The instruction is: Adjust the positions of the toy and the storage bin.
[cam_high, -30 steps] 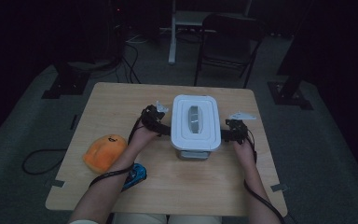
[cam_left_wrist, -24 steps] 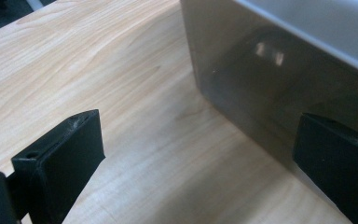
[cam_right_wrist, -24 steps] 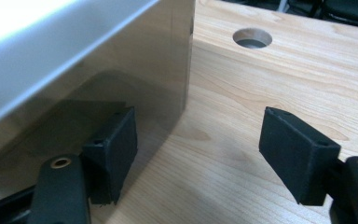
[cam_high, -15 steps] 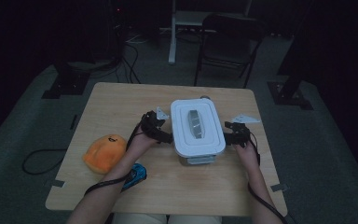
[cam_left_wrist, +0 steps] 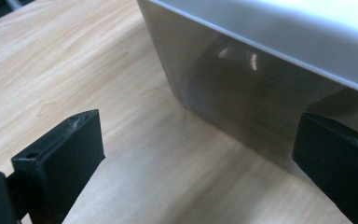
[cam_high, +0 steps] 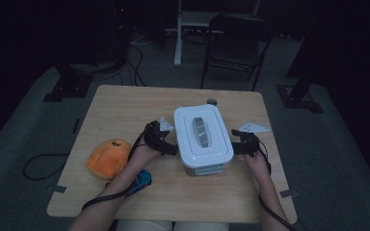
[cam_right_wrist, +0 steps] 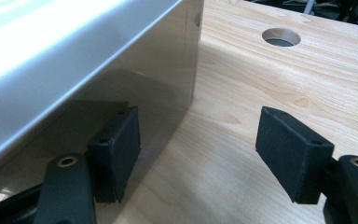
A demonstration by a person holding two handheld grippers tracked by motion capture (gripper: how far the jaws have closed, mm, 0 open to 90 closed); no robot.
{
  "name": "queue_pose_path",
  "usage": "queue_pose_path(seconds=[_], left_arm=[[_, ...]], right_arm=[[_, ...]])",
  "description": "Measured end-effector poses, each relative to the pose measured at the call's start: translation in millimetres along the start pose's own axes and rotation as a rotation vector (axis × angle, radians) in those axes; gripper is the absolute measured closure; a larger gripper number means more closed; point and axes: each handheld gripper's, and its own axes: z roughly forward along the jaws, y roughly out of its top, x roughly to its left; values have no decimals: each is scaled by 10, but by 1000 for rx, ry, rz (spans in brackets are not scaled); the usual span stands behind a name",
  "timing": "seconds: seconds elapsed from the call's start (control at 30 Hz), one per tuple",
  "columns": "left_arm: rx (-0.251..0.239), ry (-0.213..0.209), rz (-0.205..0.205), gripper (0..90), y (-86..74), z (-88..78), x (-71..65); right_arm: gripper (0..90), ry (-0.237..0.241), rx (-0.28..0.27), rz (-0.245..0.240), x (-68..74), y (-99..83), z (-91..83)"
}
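A box with a white lid (cam_high: 202, 137) and shiny grey walls (cam_left_wrist: 242, 93) stands on the wooden table (cam_high: 125, 110). My left gripper (cam_high: 166, 144) sits at the box's left side, jaws wide. In the left gripper view that gripper (cam_left_wrist: 198, 158) has one pad on bare wood and the other tucked under the lid's rim by the wall. My right gripper (cam_high: 236, 144) is at the box's right side. Its jaws have just been closing a little. In the right gripper view that gripper (cam_right_wrist: 203, 149) still has only table wood between its pads, one pad lying beside the box wall (cam_right_wrist: 135, 79).
An orange plush toy (cam_high: 107, 156) and a small blue object (cam_high: 142, 179) lie at the front left, by my left forearm. A round hole (cam_right_wrist: 281, 37) pierces the table behind the box. A chair (cam_high: 236, 38) and stand legs are beyond the far edge.
The box has slid toward the table's front edge and slightly right, with both hands and grippers travelling alongside it.
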Motion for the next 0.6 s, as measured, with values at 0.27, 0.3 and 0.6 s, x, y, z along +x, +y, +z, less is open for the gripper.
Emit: queue_pose_path(seconds=[0.27,0.3,0.6], left_arm=[[-9,-15,22,24,-86,-101,-96],[-10,-20,20,24,-103,-108,-111],[-14,-45,33,24,-195,-166,-250]], right_arm=[[306,12,0,-50,122,-105,-116],[306,12,0,-50,122,-105,-116],[312,43,-1,-75,224,-234,-291]])
